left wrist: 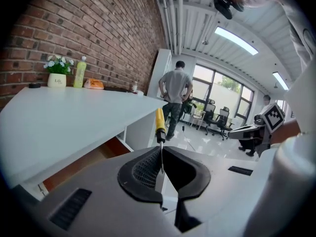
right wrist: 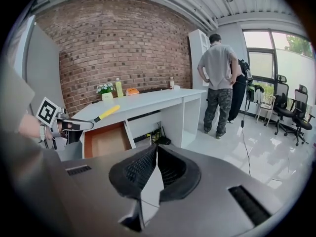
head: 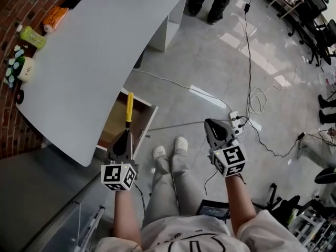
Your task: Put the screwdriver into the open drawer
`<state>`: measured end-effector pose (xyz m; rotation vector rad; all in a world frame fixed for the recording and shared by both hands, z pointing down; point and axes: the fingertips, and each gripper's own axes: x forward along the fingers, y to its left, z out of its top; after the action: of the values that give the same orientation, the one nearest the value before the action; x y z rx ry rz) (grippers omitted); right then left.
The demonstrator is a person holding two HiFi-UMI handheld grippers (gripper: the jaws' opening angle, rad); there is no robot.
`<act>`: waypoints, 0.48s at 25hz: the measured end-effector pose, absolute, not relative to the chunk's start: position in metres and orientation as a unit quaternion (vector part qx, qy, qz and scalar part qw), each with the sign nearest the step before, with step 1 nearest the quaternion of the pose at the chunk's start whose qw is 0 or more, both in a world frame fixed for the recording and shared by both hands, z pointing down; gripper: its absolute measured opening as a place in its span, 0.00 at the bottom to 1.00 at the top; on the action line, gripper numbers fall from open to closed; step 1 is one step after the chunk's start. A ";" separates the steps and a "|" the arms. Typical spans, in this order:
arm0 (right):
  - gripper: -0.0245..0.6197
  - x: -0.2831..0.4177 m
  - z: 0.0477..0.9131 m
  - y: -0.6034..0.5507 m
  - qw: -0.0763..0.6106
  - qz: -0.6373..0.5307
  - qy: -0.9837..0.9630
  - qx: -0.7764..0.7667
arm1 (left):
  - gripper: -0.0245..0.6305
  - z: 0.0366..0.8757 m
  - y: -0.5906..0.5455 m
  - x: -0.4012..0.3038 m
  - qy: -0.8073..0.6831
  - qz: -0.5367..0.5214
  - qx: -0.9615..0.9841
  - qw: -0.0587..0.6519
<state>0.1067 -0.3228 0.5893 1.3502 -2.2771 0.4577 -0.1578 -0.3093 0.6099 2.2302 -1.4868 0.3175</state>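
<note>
Clamped only by its thin shaft in the left hand-held gripper [head: 125, 135], over the open drawer [head: 151, 121], the yellow-handled screwdriver [head: 129, 106] could swivel or slip onto the floor [head: 210, 72]; the right hand-held gripper [head: 216, 127] is closed, empty.

l gripper [head: 125, 134] grips screwdriver [head: 129, 107], yellow handle above open drawer [head: 112, 124]; r gripper [head: 207, 122] closed, empty.
</note>
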 end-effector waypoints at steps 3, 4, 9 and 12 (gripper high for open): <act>0.07 0.108 0.606 -0.324 0.231 0.165 -0.827 0.485 | 0.07 0.632 -0.311 -0.162 -0.544 0.119 0.800 0.224; 0.07 0.109 0.611 -0.325 0.232 0.165 -0.827 0.484 | 0.07 0.639 -0.312 -0.163 -0.546 0.121 0.798 0.225; 0.07 0.107 0.640 -0.332 0.221 0.177 -0.828 0.483 | 0.07 0.674 -0.309 -0.174 -0.546 0.138 0.793 0.233; 0.07 0.103 0.655 -0.338 0.215 0.179 -0.829 0.483 | 0.07 0.698 -0.307 -0.182 -0.547 0.152 0.785 0.245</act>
<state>0.1030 -0.3383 0.6546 1.3400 -2.2996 0.4955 -0.1818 -0.3073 0.6979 2.1435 -1.4941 0.4152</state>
